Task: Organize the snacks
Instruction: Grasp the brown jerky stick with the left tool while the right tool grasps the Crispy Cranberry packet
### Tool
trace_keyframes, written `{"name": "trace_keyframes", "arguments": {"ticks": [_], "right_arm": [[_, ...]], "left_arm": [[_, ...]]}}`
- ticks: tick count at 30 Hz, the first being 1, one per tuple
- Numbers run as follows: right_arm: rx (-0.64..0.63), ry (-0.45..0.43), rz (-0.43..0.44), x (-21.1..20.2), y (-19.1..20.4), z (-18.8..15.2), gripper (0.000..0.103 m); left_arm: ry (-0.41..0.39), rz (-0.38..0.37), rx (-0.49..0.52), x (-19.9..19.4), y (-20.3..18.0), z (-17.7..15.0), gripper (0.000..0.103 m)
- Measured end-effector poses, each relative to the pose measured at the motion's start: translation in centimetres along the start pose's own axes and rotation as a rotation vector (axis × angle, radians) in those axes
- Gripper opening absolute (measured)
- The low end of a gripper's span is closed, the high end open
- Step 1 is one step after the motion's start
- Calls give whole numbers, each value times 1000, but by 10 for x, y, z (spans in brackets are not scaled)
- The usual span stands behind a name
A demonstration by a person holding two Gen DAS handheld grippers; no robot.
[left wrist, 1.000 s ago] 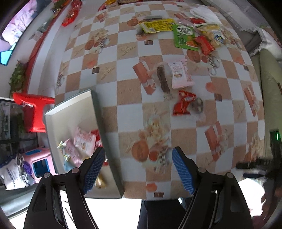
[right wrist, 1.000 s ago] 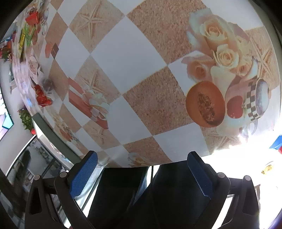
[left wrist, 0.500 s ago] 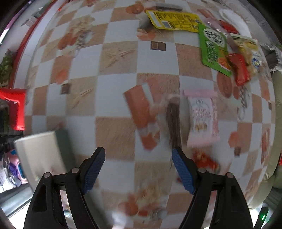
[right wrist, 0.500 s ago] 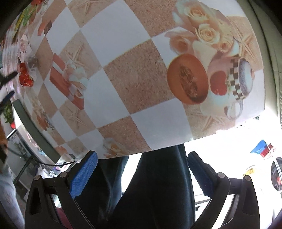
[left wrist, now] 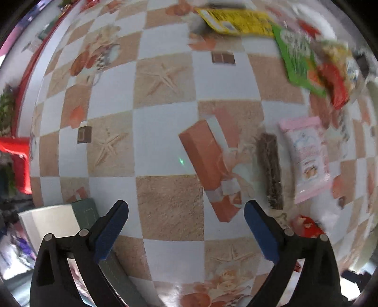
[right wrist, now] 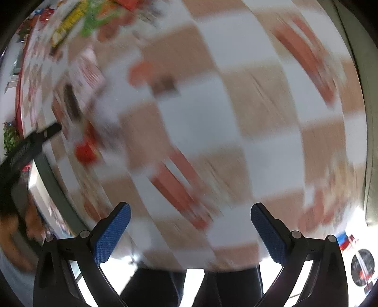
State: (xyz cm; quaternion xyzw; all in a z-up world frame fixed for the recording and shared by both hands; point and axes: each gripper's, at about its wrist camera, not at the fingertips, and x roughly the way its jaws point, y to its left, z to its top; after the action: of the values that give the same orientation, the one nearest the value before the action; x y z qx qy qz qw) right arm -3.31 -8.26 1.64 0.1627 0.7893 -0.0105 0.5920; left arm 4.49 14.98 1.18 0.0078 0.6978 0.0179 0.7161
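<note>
My left gripper (left wrist: pixel 186 212) is open and empty above the checkered tablecloth. To its right lie a dark brown snack bar (left wrist: pixel 270 170), a pink packet (left wrist: pixel 307 160) and a red packet (left wrist: pixel 307 226). Farther back are a green packet (left wrist: pixel 297 61), a yellow packet (left wrist: pixel 236 21) and a red one (left wrist: pixel 333 82). The grey tray (left wrist: pixel 49 219) is at lower left. My right gripper (right wrist: pixel 189 222) is open and empty over the table; its view is blurred. The red packet (right wrist: pixel 86 151) and the tray's rim (right wrist: pixel 50 174) show at its left.
A red plastic chair (left wrist: pixel 16 160) stands beyond the table's left edge. The person's dark trousers (right wrist: pixel 165 288) are below the near table edge. The left gripper's body (right wrist: pixel 28 146) crosses the right wrist view at left.
My left gripper has moved forward from over the tray to over the table by the snack bar. My right gripper has swung from the table's near edge toward the snacks.
</note>
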Motion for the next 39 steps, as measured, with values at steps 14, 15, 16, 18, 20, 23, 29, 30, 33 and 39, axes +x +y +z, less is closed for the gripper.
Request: {"name": "trace_keyframes", "arguments": {"ticks": [14, 15, 16, 18, 20, 23, 29, 30, 33, 39], "right_arm": [[-10, -115, -50, -24, 31, 50, 102], [-21, -125, -52, -25, 37, 59, 102], [-29, -128, -49, -24, 42, 66, 102], [-49, -131, -46, -21, 56, 81, 102], [-86, -129, -61, -15, 72, 95, 102], [-157, -123, -97, -3, 97, 113, 102], [-316, -118, -264, 18, 146, 131, 103], [-324, -120, -265, 19, 149, 131, 103], [-326, -123, -263, 15, 151, 133, 103], [-338, -114, -230, 18, 151, 111, 97]], "left_arm": [[1, 13, 31, 21, -21, 10, 103], [7, -1, 19, 22, -14, 7, 103], [7, -3, 15, 23, -10, 5, 103], [-2, -9, 13, 24, 4, -2, 103], [-6, -10, 15, 23, 16, -6, 103], [-18, -8, 35, 23, 34, -11, 103], [-17, -35, 38, 30, 51, -11, 103], [-16, -38, 39, 31, 53, -11, 103], [-17, -43, 45, 30, 51, 9, 103], [-14, -55, 64, 26, 44, 14, 100]]}}
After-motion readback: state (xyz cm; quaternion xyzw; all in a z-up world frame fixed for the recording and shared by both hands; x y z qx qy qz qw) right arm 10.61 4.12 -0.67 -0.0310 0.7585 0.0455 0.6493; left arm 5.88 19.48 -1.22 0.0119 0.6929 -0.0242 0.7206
